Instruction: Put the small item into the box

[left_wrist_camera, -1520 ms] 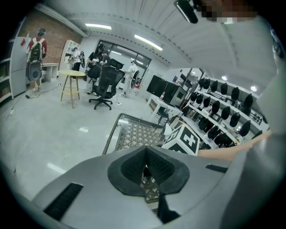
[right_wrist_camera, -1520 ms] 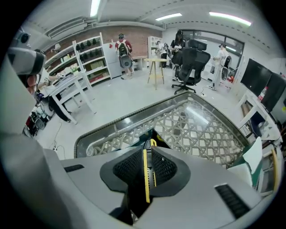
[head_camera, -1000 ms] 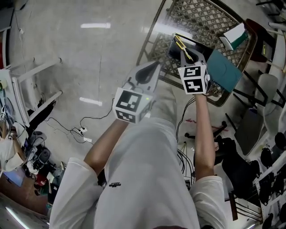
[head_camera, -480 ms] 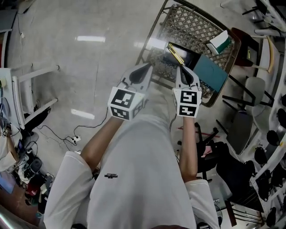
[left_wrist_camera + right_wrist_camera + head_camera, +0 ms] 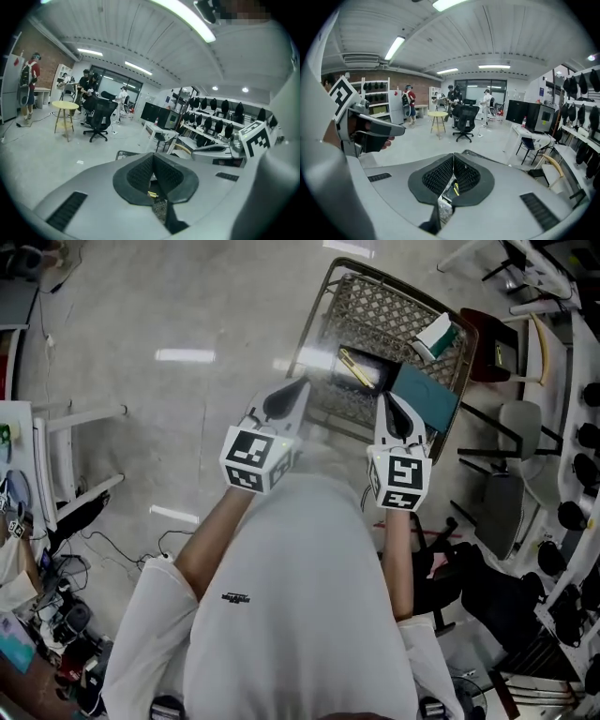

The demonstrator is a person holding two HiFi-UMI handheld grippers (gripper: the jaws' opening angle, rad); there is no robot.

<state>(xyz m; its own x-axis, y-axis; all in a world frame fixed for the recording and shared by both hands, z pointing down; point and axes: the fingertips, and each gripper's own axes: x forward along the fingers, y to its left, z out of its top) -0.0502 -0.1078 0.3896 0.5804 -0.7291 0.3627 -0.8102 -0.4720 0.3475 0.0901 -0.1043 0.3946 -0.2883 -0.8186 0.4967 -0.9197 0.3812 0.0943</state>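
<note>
A black open box (image 5: 378, 379) stands on a metal lattice table (image 5: 384, 310). A thin yellow item (image 5: 354, 367) lies inside it. A teal lid (image 5: 424, 397) rests against the box's right side. My left gripper (image 5: 300, 386) hovers at the table's near left edge, jaws shut and empty. My right gripper (image 5: 386, 399) hangs just short of the box, also shut with nothing in it. In the left gripper view the pads (image 5: 140, 173) meet at the tip, and the right gripper view shows the same closed pads (image 5: 440, 176). Below them the yellow item (image 5: 455, 188) shows through the gap.
A white and green carton (image 5: 433, 334) lies at the table's far right. Chairs (image 5: 516, 432) crowd the right side. A white frame (image 5: 80, 418) and floor cables (image 5: 122, 521) lie at the left. People stand far off by a round stool (image 5: 437, 115).
Both grippers have risen and drawn back toward me. The right gripper has left the box and its jaws have shut; the yellow item stays in the box.
</note>
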